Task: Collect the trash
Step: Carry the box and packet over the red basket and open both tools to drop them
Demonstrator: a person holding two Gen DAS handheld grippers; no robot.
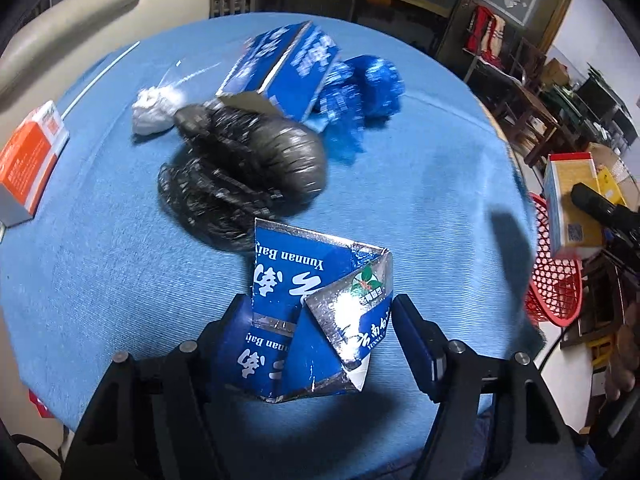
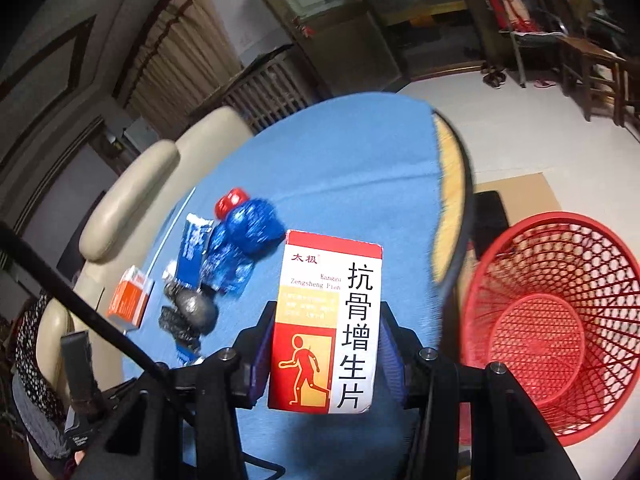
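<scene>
My left gripper is shut on a torn blue Yunnan Baiyao carton, held just above the blue tablecloth. My right gripper is shut on a red, yellow and white medicine box, held upright near the table's right edge; that box also shows in the left wrist view. A red mesh waste basket stands on the floor right of the table. On the cloth lie a crumpled black bag, another blue carton, blue crumpled wrap, white crumpled paper and an orange box.
A small red object lies behind the blue wrap. A beige sofa runs along the table's far side. Wooden chairs stand on the tiled floor at the far right. A brown mat lies beside the basket.
</scene>
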